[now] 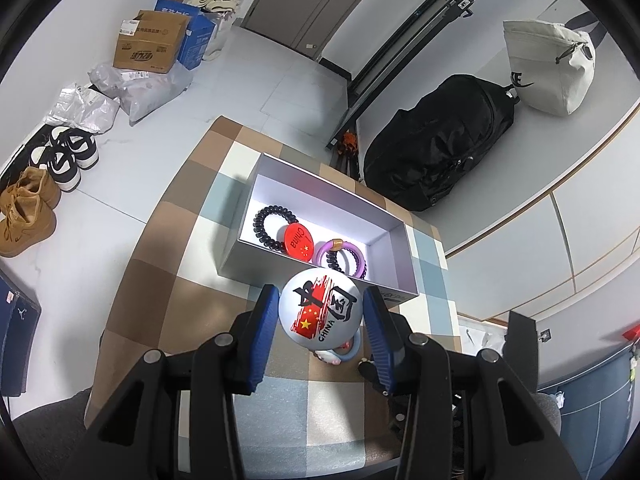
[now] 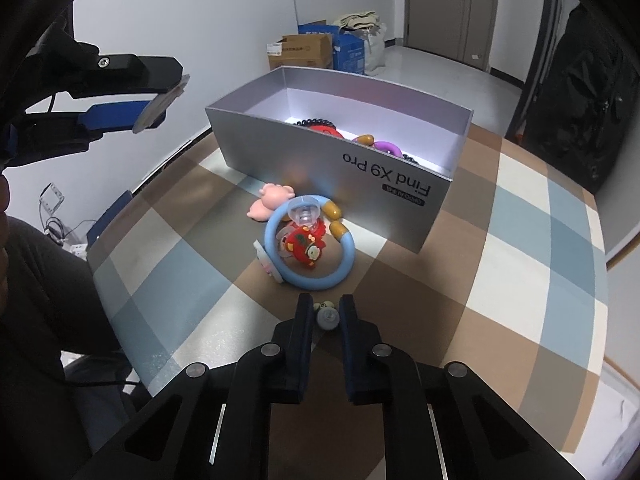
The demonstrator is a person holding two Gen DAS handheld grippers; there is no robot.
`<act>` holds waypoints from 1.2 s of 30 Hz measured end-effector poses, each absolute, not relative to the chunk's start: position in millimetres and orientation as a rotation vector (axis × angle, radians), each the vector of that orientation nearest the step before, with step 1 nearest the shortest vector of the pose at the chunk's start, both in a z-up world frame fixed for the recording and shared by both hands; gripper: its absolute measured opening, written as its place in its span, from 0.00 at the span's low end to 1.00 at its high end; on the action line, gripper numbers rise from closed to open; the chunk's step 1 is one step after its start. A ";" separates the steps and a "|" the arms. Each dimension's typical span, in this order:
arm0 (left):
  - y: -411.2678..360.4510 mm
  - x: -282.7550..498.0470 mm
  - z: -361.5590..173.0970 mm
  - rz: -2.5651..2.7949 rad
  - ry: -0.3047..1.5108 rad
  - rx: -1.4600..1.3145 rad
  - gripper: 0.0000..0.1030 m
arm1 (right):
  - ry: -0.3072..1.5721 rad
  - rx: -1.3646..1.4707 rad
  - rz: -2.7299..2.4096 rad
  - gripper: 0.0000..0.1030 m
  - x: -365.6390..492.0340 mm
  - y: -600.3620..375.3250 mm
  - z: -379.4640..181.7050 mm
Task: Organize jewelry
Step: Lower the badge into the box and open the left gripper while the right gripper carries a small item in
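We are in a home, in what looks like a lived-in room or entry area. Off to the left of our left gripper, pairs of shoes sit on the pale tile floor beside plastic parcel bags and cardboard boxes. Ahead stands a closed interior door. To the right, a black backpack and a white bag rest on a white surface. Below us lies a checked tablecloth.
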State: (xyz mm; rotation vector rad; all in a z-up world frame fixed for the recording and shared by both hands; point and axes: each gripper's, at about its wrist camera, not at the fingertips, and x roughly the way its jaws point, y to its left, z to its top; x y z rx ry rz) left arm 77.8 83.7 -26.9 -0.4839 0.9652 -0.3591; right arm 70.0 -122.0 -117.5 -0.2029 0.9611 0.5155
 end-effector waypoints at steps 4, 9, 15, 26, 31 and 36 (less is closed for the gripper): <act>81.6 78.0 -25.1 -0.348 0.957 -0.469 0.36 | 0.946 -0.160 0.513 0.12 73.4 -126.2 -108.7; 76.8 80.3 -20.9 -0.345 0.940 -0.453 0.36 | 0.915 -0.082 0.524 0.12 79.8 -133.5 -91.9; 67.8 86.6 -15.7 -0.328 0.918 -0.407 0.36 | 0.842 -0.001 0.541 0.12 91.4 -137.8 -62.9; 52.2 106.9 -10.8 -0.327 0.895 -0.369 0.36 | 0.788 0.132 0.555 0.12 125.6 -148.7 -35.2; 50.9 120.1 -12.5 -0.319 0.907 -0.379 0.36 | 0.785 0.161 0.554 0.12 140.7 -148.3 -33.3; 48.3 130.3 -16.5 -0.312 0.923 -0.380 0.36 | 0.796 0.205 0.548 0.12 160.0 -151.6 -36.7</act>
